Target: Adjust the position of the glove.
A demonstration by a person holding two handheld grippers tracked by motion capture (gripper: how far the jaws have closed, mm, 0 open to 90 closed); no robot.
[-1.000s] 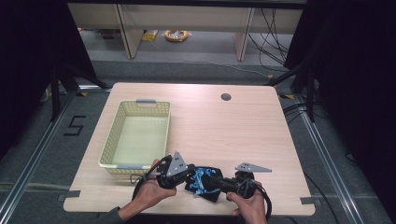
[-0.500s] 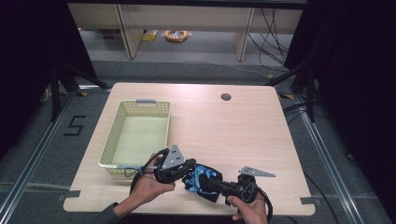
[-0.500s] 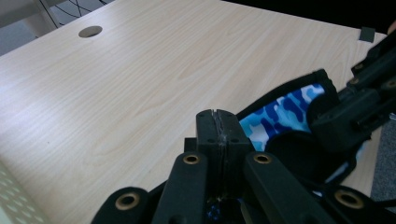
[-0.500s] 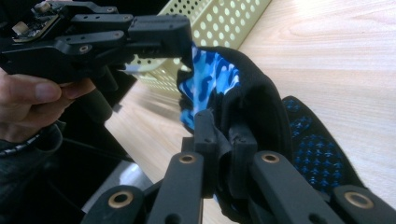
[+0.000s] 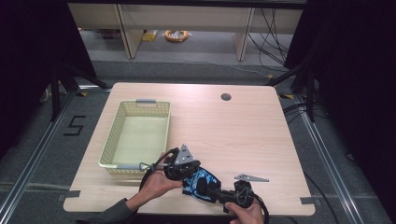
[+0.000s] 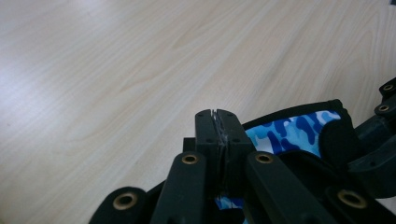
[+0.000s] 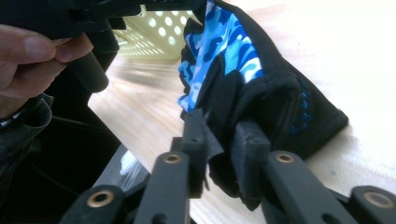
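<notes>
Wooden table point(image 5: 233, 126) with basket point(image 5: 136, 135), glove point(image 5: 198, 183)

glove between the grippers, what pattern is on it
Blue camouflage with black trim on the glove, clearest in the right gripper view.

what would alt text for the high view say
Two hand-held grippers meet over a blue camouflage glove at the near edge of a wooden table, the left gripper and right gripper both on it. A pale yellow basket sits to the left.

The high view looks forward and down on the whole bench point(image 5: 243, 126) from afar; both gripper views sit close above it, sharing the glove point(image 6: 299, 133).
</notes>
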